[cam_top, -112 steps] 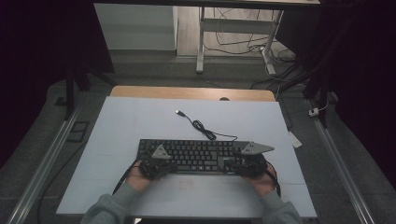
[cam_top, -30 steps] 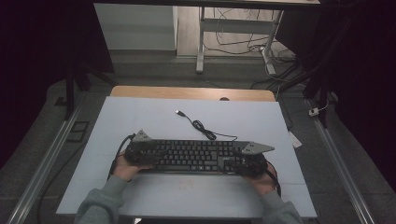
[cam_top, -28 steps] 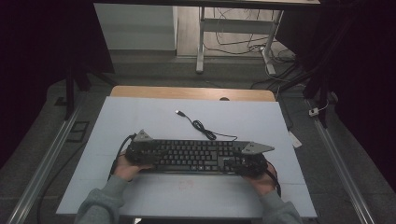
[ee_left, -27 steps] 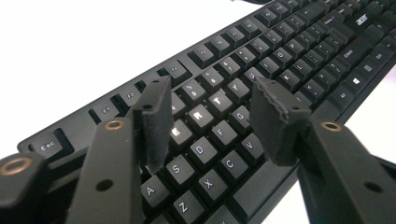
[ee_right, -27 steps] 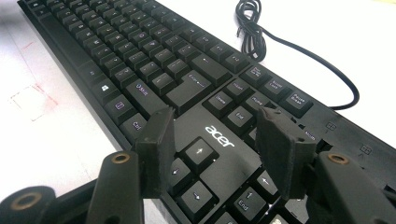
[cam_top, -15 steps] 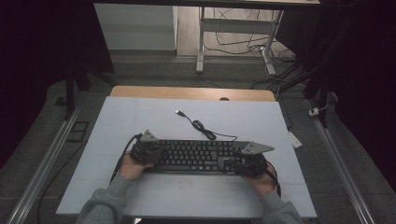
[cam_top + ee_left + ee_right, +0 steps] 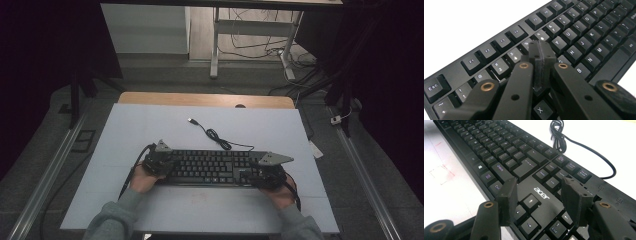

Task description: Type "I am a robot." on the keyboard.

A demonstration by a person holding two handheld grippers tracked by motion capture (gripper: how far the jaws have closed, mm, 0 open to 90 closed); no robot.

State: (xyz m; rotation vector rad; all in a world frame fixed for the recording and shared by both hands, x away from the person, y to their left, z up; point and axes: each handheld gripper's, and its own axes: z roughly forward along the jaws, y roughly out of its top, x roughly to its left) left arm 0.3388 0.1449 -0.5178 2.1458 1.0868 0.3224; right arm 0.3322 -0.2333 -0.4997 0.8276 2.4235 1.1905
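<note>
Black plastic runs across the lower middle of the high view: the keyboard (image 7: 210,167) lies flat on the pale table (image 7: 150,125), long side across the frame, with my left gripper (image 7: 156,162) at its left end and my right gripper (image 7: 264,172) at its right end. From that height I cannot tell how the jaws stand. The left gripper view settles it for that side: the two black jaws are pressed together, tips meeting over the number row, with the Esc key (image 7: 434,87) at lower left and the letter keys running off to the upper right. The right gripper view shows its jaws spread apart above the arrow keys (image 7: 530,202), the acer logo (image 7: 541,192) between them, holding nothing. It also shows the keyboard's cable (image 7: 584,147) looping at upper centre; in the high view its USB plug (image 7: 191,120) lies loose on the table above the keyboard. Beyond the table's wooden far edge (image 7: 205,99) the floor is grey, with desk legs (image 7: 214,45) and cords at the top and dark surroundings on both sides.
</note>
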